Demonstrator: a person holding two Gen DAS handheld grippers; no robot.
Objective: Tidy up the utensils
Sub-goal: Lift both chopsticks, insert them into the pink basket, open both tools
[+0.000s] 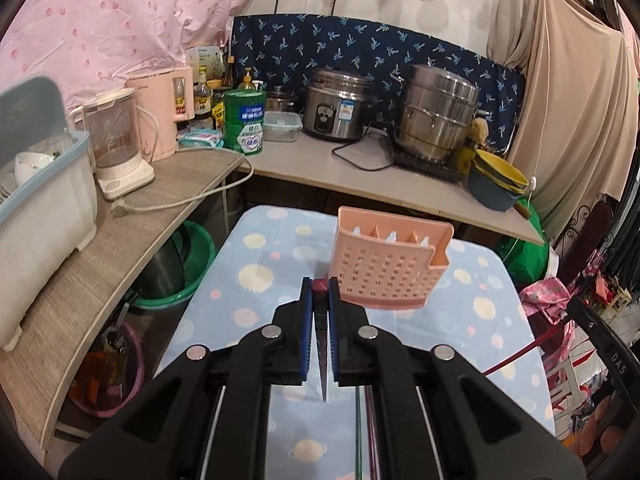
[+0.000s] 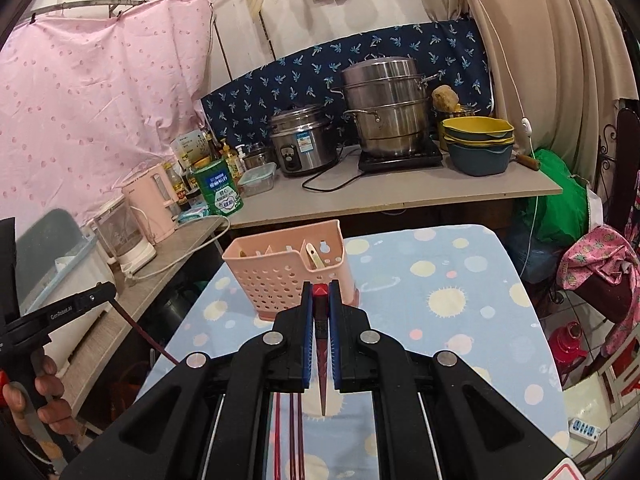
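Note:
A pink perforated utensil holder [image 1: 390, 264] stands on the table with the blue dotted cloth [image 1: 256, 264]; it also shows in the right wrist view [image 2: 288, 272], with a pale utensil handle [image 2: 314, 258] in its right compartment. My left gripper [image 1: 320, 292] is shut on a dark red chopstick [image 1: 320, 332], just left of and in front of the holder. My right gripper [image 2: 320, 296] is shut on a red chopstick [image 2: 321, 344], right before the holder's front right corner. The left gripper's handle and the hand show in the right wrist view [image 2: 52, 320].
A counter behind the table carries a rice cooker [image 1: 336, 108], a steel steamer pot [image 1: 440, 112], stacked bowls [image 1: 500, 180], a green tin [image 1: 245, 120]. A side shelf at left holds a kettle [image 1: 120, 140] and a dish rack [image 1: 40, 200]. Basins [image 1: 180, 264] sit under the shelf.

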